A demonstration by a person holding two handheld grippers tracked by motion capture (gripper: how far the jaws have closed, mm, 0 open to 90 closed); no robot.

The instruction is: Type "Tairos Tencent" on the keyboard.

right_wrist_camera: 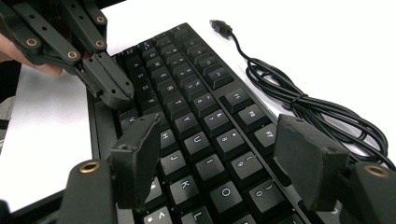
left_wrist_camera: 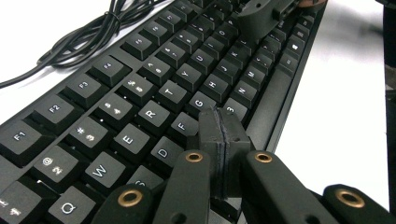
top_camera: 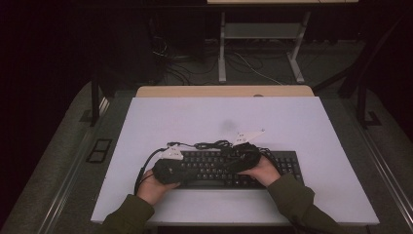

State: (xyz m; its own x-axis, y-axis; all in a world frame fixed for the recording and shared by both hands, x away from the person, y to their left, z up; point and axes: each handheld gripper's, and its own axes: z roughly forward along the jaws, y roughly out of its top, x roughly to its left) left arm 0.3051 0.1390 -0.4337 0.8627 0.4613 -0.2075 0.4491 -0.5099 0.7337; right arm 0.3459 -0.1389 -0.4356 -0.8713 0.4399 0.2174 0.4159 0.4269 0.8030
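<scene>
On a white tabletop lies a black plastic keyboard — left gripper pressed together over its keys, right gripper spread apart, holding nothing.

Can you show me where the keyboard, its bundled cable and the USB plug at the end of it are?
keyboard (top_camera: 282,165): high view, bare right end of the key field.
bundled cable (right_wrist_camera: 299,103): right gripper view, at the tie around the loops.
USB plug (right_wrist_camera: 218,24): right gripper view, on the plug's body.

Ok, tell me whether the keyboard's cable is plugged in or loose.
Loose. In the right gripper view the cable lies bundled on the white table beside the keyboard, and its USB plug rests bare on the surface.
</scene>
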